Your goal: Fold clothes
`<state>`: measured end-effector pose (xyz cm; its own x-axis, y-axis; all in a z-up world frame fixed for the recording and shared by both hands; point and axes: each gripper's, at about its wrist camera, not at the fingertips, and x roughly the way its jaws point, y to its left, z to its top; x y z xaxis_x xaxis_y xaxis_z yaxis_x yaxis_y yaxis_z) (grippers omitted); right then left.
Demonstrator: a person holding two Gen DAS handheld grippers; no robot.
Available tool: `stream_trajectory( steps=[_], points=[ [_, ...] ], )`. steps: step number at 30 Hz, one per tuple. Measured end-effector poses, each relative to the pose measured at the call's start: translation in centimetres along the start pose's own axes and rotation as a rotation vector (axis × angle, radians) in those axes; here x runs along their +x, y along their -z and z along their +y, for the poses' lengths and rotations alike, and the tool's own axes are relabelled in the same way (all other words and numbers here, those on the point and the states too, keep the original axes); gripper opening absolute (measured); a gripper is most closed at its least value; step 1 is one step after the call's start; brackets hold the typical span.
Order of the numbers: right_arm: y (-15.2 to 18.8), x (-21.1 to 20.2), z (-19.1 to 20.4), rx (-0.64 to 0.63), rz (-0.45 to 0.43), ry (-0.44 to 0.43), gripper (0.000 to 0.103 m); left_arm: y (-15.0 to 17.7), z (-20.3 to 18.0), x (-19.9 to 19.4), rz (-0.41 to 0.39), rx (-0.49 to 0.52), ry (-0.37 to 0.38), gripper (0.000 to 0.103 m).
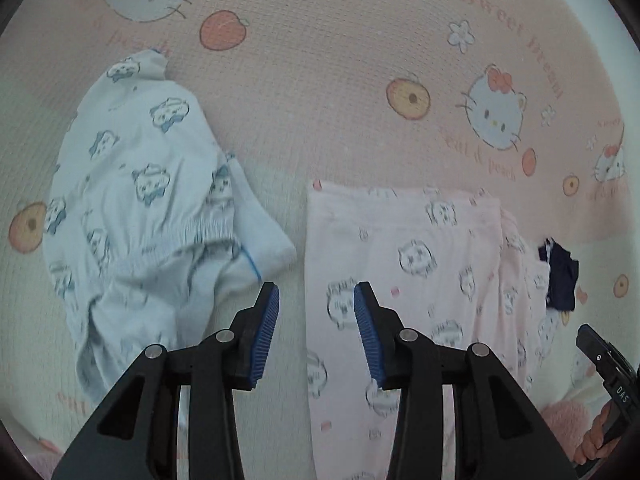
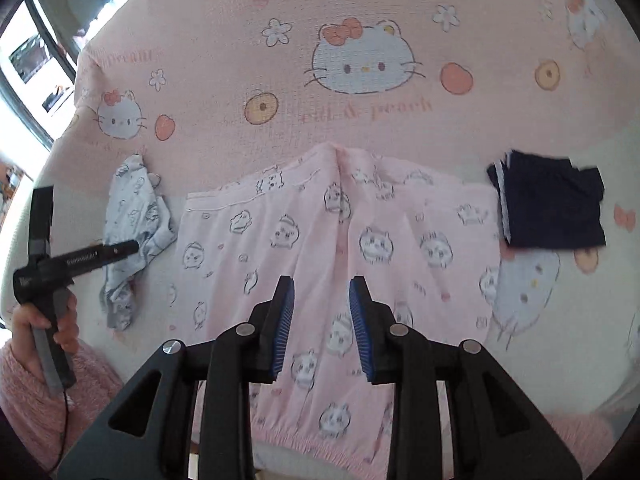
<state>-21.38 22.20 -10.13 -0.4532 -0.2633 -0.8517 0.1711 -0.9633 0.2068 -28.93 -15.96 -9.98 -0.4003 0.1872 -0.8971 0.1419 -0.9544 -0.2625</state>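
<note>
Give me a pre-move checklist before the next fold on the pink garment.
1. Left gripper empty, open: ok.
2. Right gripper empty, open: ok.
3. Pink garment spread out on the bedspread: ok, though a ridge runs down its middle.
4. Pale blue garment clear of the pink one: ok, a strip of bedspread shows between them.
5. Dark folded garment clear of the pink one: cannot tell, their edges look very close.
6. Pink garment's near hem fully visible: not ok, the right gripper's fingers hide part of it.
</note>
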Motion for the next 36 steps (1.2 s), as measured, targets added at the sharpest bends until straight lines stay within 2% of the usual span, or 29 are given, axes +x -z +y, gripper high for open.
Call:
stream_trajectory(
  steps=[3,5,8,10,11,12,16,21,26,29,31,33,35,36],
  points=[
    [-2.6,4.8,0.6,-0.08,0.018,0.037,0.029,-2.6,-0.4,3.4,-0.025,0.04,-0.043,0.041],
    [-3.9,8.1,0.4,-0.092,0.054,0.053,0.029,-3.6,-1.0,5.6,-0.007,0.055,-0.06,0.041],
    [-5.4,11.9,-1.1,-0.019,0.101,0.021,0.029,-4.0,-1.4,8.0,0.055,0.061,-0.041,0.041],
    [-6.3,13.5,-2.5,0.052,0.109,0.001,0.029,-3.8,-1.9,8.9,0.048,0.101,-0.051,0.039],
    [-6.6,13.9,-2.8,0.068,0.107,-0.003,0.029,-3.7,-2.3,9.3,0.044,0.124,-0.065,0.016],
    [-7.0,14.3,-3.1,0.081,0.105,-0.006,0.029,-3.7,-2.4,9.7,0.053,0.141,-0.089,0.006],
    [-8.1,15.3,-2.8,0.035,0.104,0.031,0.029,-4.5,-1.8,9.1,0.034,0.103,-0.074,0.005],
    [-9.2,15.8,-2.7,0.033,0.094,0.031,0.029,-5.0,-1.2,7.3,0.0,0.13,-0.112,0.005],
    [-10.0,16.1,-2.3,0.035,0.081,0.045,0.029,-5.7,1.0,7.1,0.003,0.076,-0.14,0.005],
    [-10.2,16.7,-0.7,-0.047,0.087,0.043,0.029,-5.7,2.6,7.6,0.026,0.032,-0.099,0.005],
    [-10.2,17.5,0.8,-0.126,0.106,0.023,0.034,-5.8,3.0,8.3,0.046,0.036,-0.059,0.005],
    [-9.9,19.3,1.7,-0.161,0.166,0.026,0.034,-5.9,3.9,9.2,0.07,0.022,-0.03,0.006],
    [-9.6,20.2,1.7,-0.152,0.183,0.047,0.034,-5.8,6.4,9.4,0.066,-0.095,0.076,0.007],
    [-9.6,20.2,1.6,-0.143,0.172,0.048,0.034,-5.9,7.5,9.3,0.079,-0.139,0.103,0.007]
  ],
)
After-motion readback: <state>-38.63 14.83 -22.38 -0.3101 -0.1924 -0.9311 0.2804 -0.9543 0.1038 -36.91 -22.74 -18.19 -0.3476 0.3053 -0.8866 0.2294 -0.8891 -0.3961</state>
